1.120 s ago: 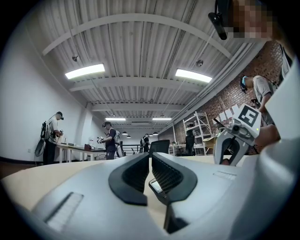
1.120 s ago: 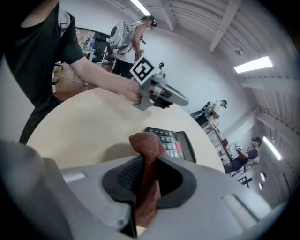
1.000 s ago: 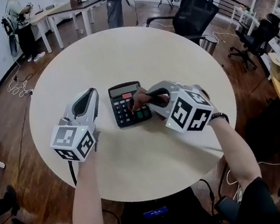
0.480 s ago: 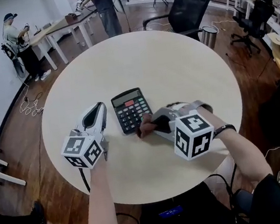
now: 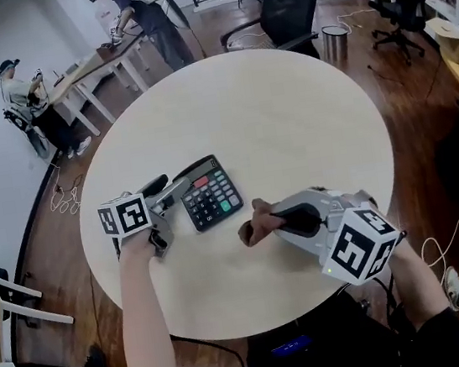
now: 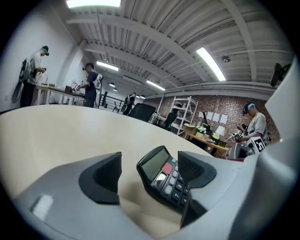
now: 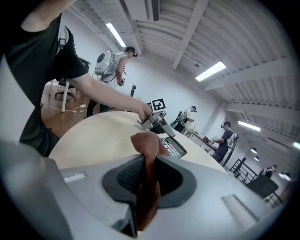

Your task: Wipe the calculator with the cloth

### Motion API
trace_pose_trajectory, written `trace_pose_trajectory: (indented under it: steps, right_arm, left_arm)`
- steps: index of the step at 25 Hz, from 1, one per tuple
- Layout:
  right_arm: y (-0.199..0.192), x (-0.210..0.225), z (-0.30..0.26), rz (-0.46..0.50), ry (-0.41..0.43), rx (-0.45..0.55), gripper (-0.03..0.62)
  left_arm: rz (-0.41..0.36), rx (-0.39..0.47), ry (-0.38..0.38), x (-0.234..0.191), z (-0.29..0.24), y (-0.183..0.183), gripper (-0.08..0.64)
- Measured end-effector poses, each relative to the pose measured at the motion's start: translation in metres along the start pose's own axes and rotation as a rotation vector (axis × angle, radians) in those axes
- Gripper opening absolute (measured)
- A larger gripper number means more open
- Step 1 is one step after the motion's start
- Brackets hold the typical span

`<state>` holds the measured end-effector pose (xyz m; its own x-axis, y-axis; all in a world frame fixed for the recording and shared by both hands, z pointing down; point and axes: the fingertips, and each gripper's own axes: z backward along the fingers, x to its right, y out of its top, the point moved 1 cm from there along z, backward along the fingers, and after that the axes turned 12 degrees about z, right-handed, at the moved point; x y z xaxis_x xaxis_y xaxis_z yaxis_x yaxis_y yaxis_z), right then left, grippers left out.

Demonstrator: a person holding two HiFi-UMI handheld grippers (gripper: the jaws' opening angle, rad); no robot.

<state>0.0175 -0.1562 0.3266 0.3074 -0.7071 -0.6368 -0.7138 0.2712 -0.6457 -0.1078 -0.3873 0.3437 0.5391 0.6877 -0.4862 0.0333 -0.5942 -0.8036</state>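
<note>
The black calculator [image 5: 208, 192] lies flat on the round beige table [image 5: 286, 102], left of centre. My left gripper [image 5: 169, 192] lies low at its left end with its jaws opening. In the left gripper view the calculator [image 6: 165, 174] sits between the pads of my left gripper [image 6: 150, 172], close to the right one and clear of the left one. My right gripper [image 5: 279, 224] is shut on the brown cloth [image 5: 254, 222], which hangs over bare table just near and right of the calculator. In the right gripper view the cloth [image 7: 146, 154] sticks up from the closed jaws.
A black office chair [image 5: 282, 5] and a bin [image 5: 334, 39] stand beyond the table's far edge. People work at white desks [image 5: 103, 65] at the back left. The table's near edge runs just under my arms.
My right gripper has carried the cloth off the calculator, toward the near right. My left gripper has dropped to the calculator's left end, rolled over, and its jaws have opened around it.
</note>
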Motion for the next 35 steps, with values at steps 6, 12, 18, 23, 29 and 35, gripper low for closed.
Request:
trace_pose_trajectory:
  steps: [6,12,18,23,29,35]
  right_arm:
    - [-0.021,0.005,0.024,-0.080,-0.024,0.064,0.051]
    - [-0.021,0.007,0.037,-0.110,-0.038,0.103,0.051]
    - [-0.036,0.010,0.052,-0.141,-0.045,0.146,0.051]
    - [-0.045,0.009,0.060,-0.153,-0.053,0.158,0.051]
    - [-0.049,0.011,0.066,-0.162,-0.068,0.171,0.051]
    - [-0.060,0.032,0.072,-0.292,-0.149,0.280,0.051]
  left_arm:
    - [0.052,-0.191,-0.134,0.017,-0.041,-0.003,0.357]
    - [0.112,-0.254,-0.185,0.018,-0.042,-0.004,0.160]
    - [0.025,-0.330,-0.194,0.037,-0.055,-0.017,0.210]
    - [0.001,-0.415,-0.156,0.041,-0.066,-0.030,0.222]
    - [0.096,-0.372,-0.195,0.043,-0.059,-0.029,0.104]
    - [0.182,-0.085,-0.428,0.078,-0.032,-0.016,0.052]
